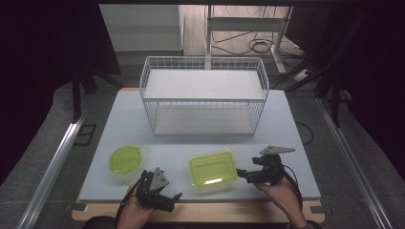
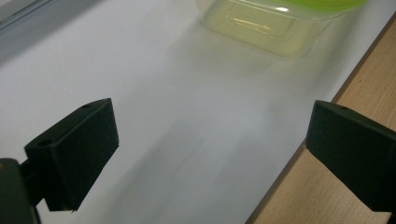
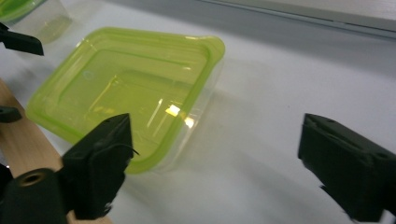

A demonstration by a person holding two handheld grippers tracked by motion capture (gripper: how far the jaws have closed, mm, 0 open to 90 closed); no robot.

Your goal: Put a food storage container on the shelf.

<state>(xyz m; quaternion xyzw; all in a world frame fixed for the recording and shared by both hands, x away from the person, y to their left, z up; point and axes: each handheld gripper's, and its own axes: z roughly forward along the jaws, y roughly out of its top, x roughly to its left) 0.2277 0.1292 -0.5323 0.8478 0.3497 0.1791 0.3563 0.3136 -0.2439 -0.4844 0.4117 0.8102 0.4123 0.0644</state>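
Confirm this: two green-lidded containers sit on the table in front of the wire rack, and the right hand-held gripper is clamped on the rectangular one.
Not quite. The right hand-held gripper is open, its jaws beside the rectangular container, not clamped on it; the right gripper view shows this. Both green-lidded containers, including the round one, do sit before the wire rack.

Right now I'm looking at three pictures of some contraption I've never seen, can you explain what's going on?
A person sits at a white table holding a hand tool in each hand: the left gripper and the right gripper, each with two black jaws. The wide picture comes from a camera above the table; the other two come from cameras riding on each tool, looking out between its jaws. On the table lie a rectangular green-lidded container, a smaller rounded green-lidded container and a white wire shelf rack. Both sets of jaws stand open, and nothing is held.
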